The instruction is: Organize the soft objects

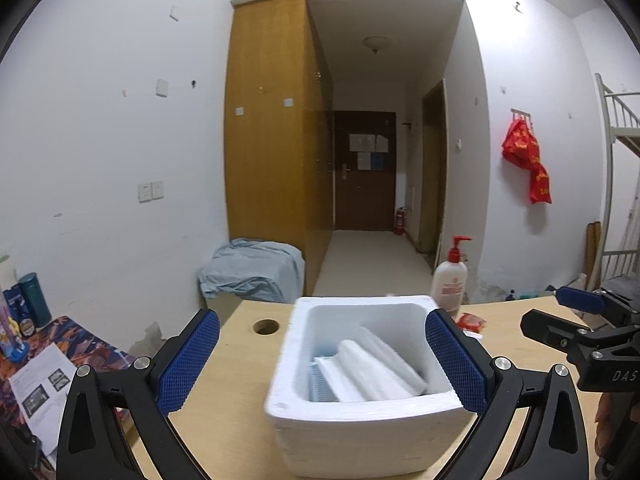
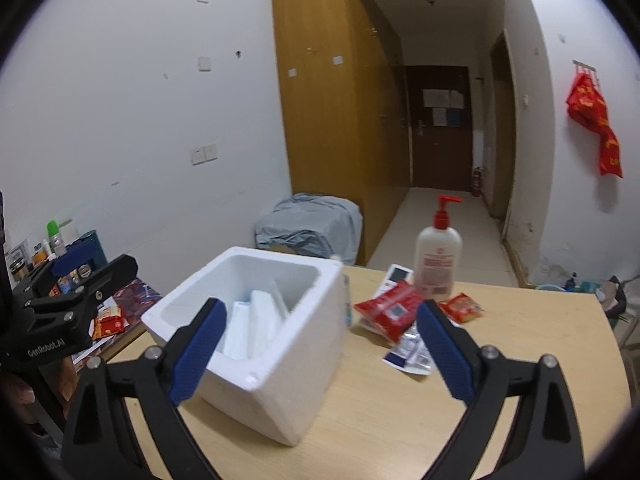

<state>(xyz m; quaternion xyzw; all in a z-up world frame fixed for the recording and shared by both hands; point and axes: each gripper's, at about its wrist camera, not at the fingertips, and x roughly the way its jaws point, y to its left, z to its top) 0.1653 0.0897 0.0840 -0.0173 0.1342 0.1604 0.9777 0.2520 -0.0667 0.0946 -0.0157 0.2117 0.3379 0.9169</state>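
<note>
A white foam box [image 1: 360,436] [image 2: 280,364] stands on the wooden table [image 1: 224,412] [image 2: 500,384] and holds white soft packs [image 1: 372,368] [image 2: 256,332]. My left gripper [image 1: 322,364] is open and empty, its blue pads to either side of the box above its rim. My right gripper [image 2: 320,350] is open and empty, above the box's right half. Red snack packets [image 2: 390,310] [image 2: 464,306] and a blue-and-silver sachet [image 2: 412,354] lie on the table right of the box. The right gripper also shows at the right edge of the left wrist view [image 1: 568,320].
A white pump bottle with a red top [image 1: 450,280] [image 2: 436,256] stands behind the box. The table has a round cable hole [image 1: 266,326]. A lower side surface at left holds bottles and papers [image 1: 36,384]. A cloth-covered box [image 2: 310,228] sits on the floor.
</note>
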